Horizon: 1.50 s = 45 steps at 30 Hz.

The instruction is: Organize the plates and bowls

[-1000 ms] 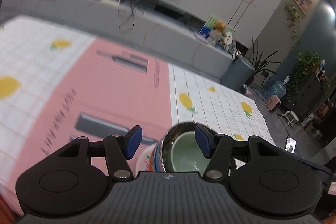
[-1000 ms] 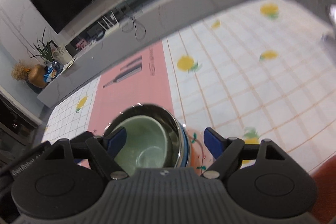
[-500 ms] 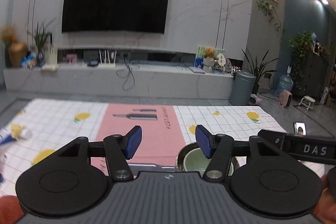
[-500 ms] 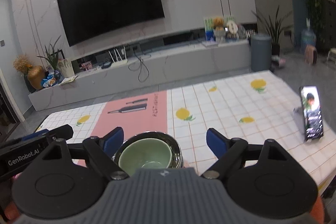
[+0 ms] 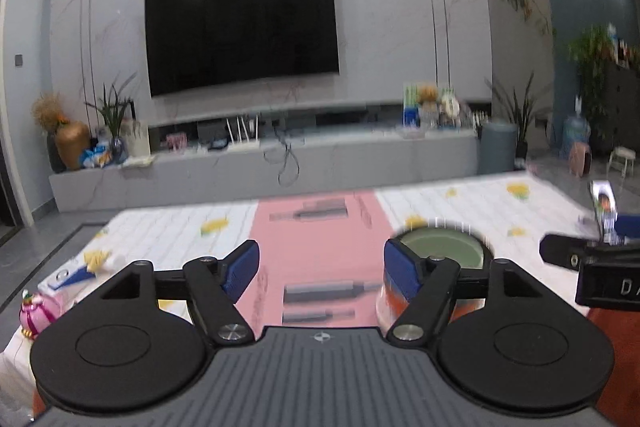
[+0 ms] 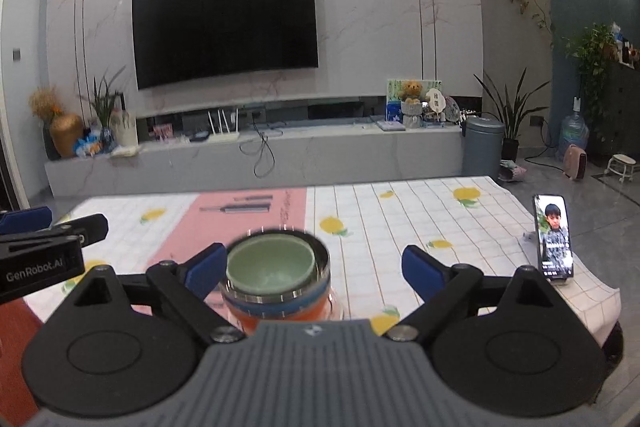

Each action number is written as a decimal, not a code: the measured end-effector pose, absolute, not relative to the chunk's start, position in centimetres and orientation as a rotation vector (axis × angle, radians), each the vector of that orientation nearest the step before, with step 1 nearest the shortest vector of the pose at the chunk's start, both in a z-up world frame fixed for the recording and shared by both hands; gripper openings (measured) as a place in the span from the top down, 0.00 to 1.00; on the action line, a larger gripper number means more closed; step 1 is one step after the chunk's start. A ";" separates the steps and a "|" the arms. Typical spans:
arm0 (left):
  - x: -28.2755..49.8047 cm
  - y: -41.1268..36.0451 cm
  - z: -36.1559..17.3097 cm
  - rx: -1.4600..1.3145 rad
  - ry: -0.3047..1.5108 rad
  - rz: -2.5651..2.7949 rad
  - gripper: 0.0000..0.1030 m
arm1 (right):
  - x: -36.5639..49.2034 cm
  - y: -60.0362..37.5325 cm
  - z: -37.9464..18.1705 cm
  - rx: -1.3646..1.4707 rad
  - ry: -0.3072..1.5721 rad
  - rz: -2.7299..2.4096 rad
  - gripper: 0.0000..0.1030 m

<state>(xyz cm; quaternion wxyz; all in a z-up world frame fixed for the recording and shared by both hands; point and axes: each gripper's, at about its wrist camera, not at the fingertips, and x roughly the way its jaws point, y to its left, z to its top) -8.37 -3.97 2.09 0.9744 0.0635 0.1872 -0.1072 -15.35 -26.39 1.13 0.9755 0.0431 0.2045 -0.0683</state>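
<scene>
A stack of nested bowls stands on the table: a pale green bowl (image 6: 269,262) sits inside a steel bowl (image 6: 280,291), over blue and orange dishes. The stack also shows in the left wrist view (image 5: 440,251), behind my right-hand finger. My left gripper (image 5: 321,269) is open and empty, held above the pink strip of the tablecloth. My right gripper (image 6: 313,267) is open and empty, just behind the stack, with the stack near its left finger.
The table (image 6: 400,227) has a white lemon-print cloth with a pink strip. A phone (image 6: 554,237) stands upright near the right edge. A pink toy (image 5: 38,313) and a small packet (image 5: 76,273) lie at the left edge. A TV wall is beyond.
Both grippers have tilted up from looking down at the bowls to looking level across the table and have drawn back from the stack. Both stayed open.
</scene>
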 end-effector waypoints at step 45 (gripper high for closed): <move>-7.6 -4.1 -6.1 0.174 0.654 -0.215 0.18 | -13.0 -26.1 -7.6 0.073 0.631 -0.083 0.10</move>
